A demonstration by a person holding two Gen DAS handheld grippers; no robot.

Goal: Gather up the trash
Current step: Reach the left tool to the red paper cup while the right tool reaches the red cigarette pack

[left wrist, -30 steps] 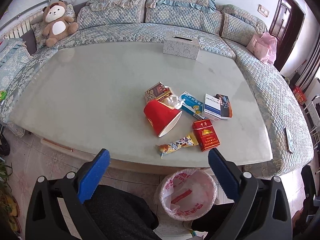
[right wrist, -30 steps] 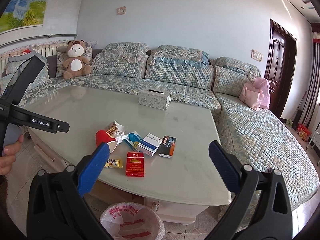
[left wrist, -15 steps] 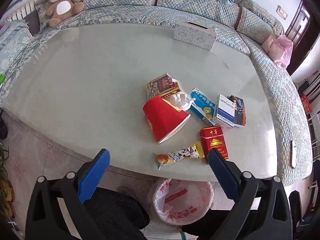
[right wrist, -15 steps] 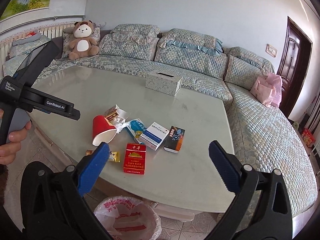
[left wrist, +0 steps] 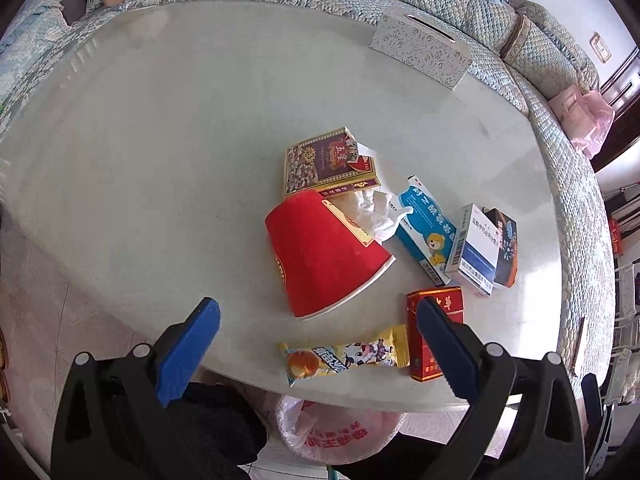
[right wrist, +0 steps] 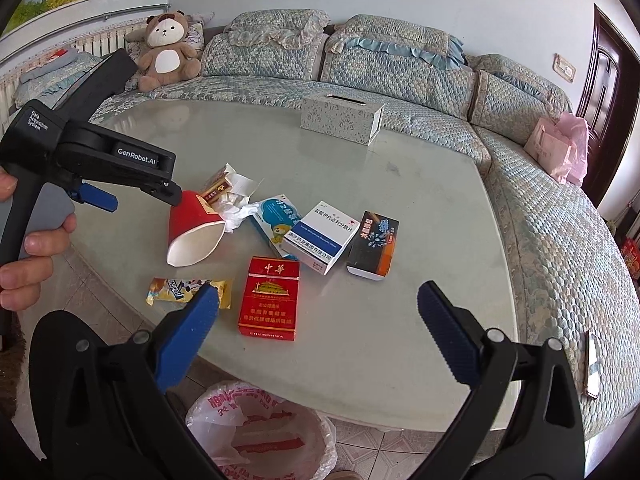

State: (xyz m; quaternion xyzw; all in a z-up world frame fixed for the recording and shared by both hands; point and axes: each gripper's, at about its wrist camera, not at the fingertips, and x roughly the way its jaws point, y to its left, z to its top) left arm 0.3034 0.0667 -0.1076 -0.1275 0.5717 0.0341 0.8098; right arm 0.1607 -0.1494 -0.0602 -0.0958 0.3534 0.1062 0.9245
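Left wrist view: the left hand-held gripper point(left wrist: 318, 314) hangs over the near edge of the bench point(left wrist: 168, 128), jaws spread wide and holding nothing.
Nearest trash: the red paper cup point(left wrist: 322, 254) lies on its side just ahead of the left hand-held gripper, between the lines of its two fingers.
Cup axis: base away and to the left, open mouth toward the hand-held gripper and to the right, so the long axis runs slantwise across the jaw gap.
Nearer tool: the left one, I judge; in the right wrist view it sits right over the cup point(right wrist: 195, 230).
Right hand-held gripper point(right wrist: 318, 314): also wide open and empty, set back from the bench edge, with the red cigarette pack point(right wrist: 269, 298) ahead between its fingers.
Snack wrapper point(left wrist: 346, 358): flat, close under the left hand-held gripper, long axis crosswise to the fingers.
Cup look: red outside, white inside, rim pressed out of round, with crumpled white tissue point(left wrist: 374, 210) at its far side.
Other litter: a brown-and-gold box point(left wrist: 330, 162) beyond the cup, and a blue box point(left wrist: 426, 230), a white-and-blue box point(left wrist: 476, 250) and a dark box point(left wrist: 506, 254) off to the right.
Bin: the bag-lined bin point(left wrist: 338, 430) stands on the floor below the bench edge, under the left hand-held gripper.
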